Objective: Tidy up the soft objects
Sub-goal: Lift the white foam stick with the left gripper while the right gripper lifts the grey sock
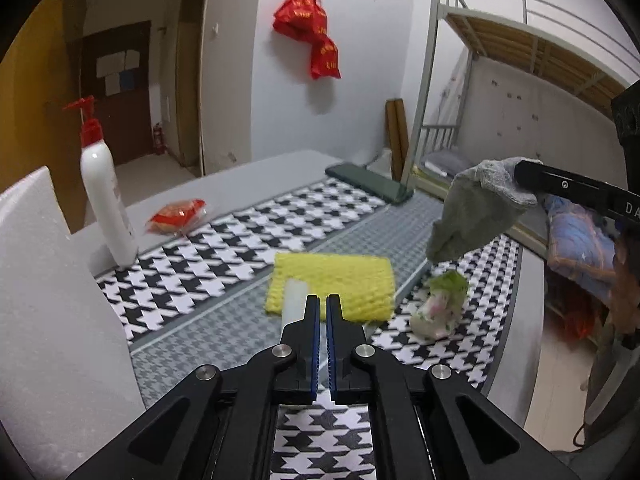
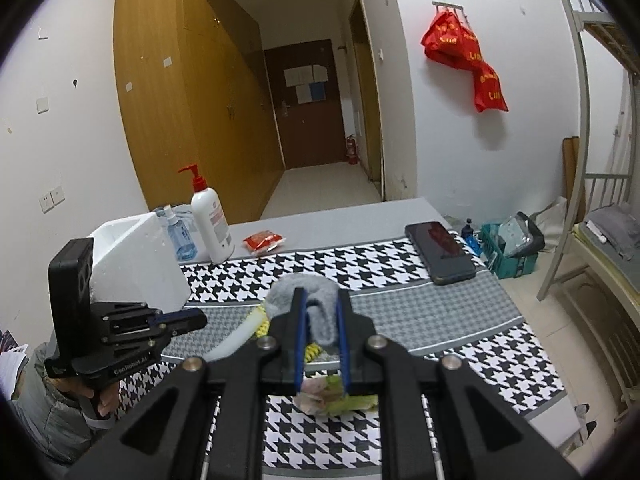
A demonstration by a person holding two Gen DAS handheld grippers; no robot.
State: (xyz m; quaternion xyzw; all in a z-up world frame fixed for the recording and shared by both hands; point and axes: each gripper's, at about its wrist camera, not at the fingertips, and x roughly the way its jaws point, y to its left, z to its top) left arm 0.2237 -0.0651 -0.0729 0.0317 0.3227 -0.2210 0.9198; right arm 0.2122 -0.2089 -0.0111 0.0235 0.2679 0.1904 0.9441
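right tongs (image 2: 322, 334) are clamped on the grey sock (image 1: 476, 208), dangling limp and light at 2 o'clock above the yellow cloth (image 1: 340, 280) on the counter (image 1: 240, 332), so any bunched fold works, while left tongs (image 1: 323, 316) are closed empty.

Both handheld tools are matte black plastic: the left gripper (image 1: 323, 310), at the lower centre of its own view, has angular linkage arms with triangular cut-outs, round silver pivot screws and blue ribbed pads. The right gripper (image 2: 322, 322) matches it. At lower left of the right view, white lettering marks the tool body above a grey padded sleeve (image 2: 52, 412).
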